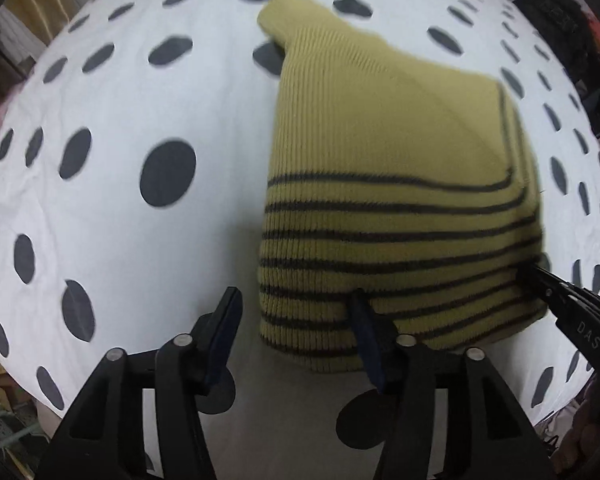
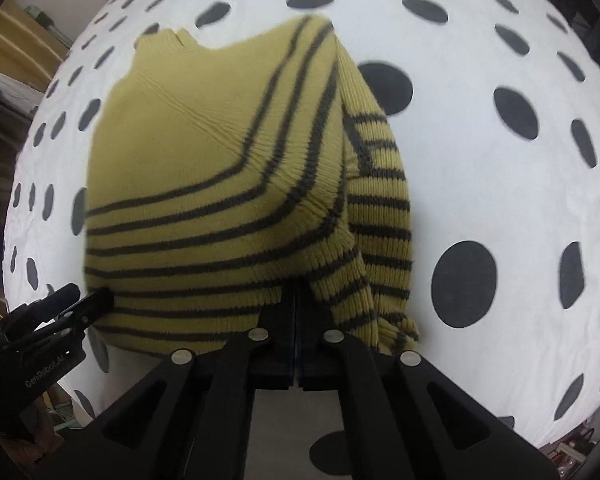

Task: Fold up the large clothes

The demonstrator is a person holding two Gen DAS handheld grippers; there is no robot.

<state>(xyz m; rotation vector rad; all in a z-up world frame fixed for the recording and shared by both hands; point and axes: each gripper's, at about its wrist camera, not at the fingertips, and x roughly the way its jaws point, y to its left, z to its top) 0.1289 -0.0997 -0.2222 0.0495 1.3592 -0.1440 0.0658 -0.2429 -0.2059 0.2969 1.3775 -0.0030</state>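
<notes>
white dark-dotted bedsheet (image 1: 112, 120), yellow curtain (image 2: 16, 36)

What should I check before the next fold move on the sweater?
1. Right tool grip: shut on the sweater hem. Ok.
2. Left tool grip: open, hem corner lies between its fingers, nothing clamped. Not ok.
3. Both tools at the same near hem: the right tool shows at the hem's other corner in the left view. Ok.
4. Sleeve tucked: it hangs out past the folded body on the right. Not ok.
5. Bedsheet beside the sweater bare for laying down. Ok.
6. Layers under the fold lying flat: hidden. Cannot tell.
</notes>
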